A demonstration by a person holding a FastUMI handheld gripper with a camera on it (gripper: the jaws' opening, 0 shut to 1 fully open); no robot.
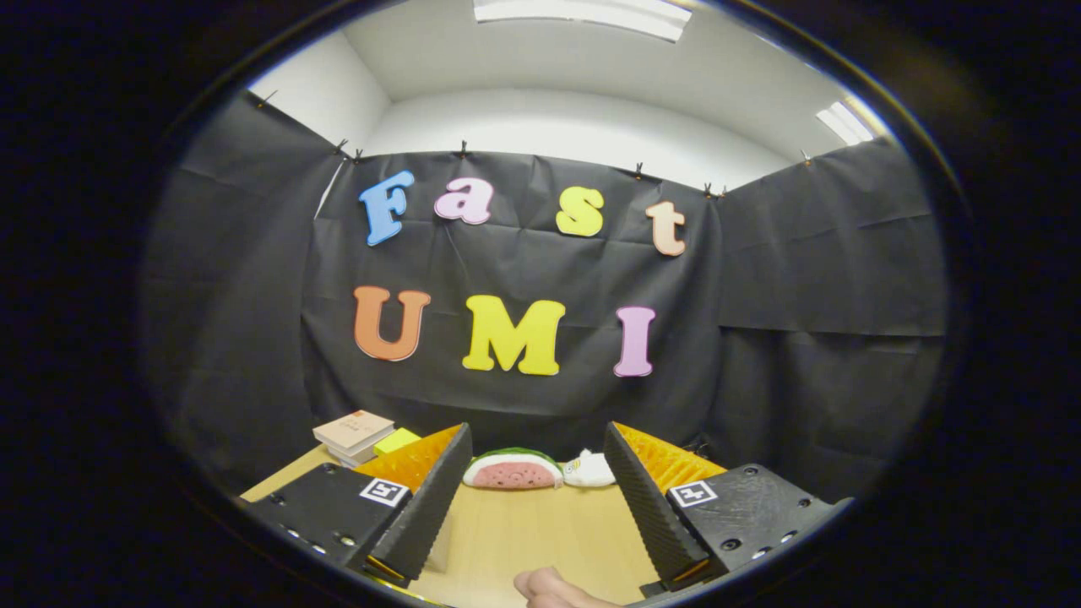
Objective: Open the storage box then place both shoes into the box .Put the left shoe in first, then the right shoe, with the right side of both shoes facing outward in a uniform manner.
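Where hand-held gripper (535,473) gapes: wooden table (540,528).

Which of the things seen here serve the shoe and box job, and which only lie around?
For the job:
- tongs, open, nothing between the fingers

Just lying about:
- watermelon slice toy, beyond the fingers on the wooden table
- white plush toy beside it
- stack of books
- yellow-green block
- a fingertip

Two ceiling panels (583,15) glare white overhead and light the booth evenly. Focus is sharp mid-scene. Fisheye bending curves the edges.
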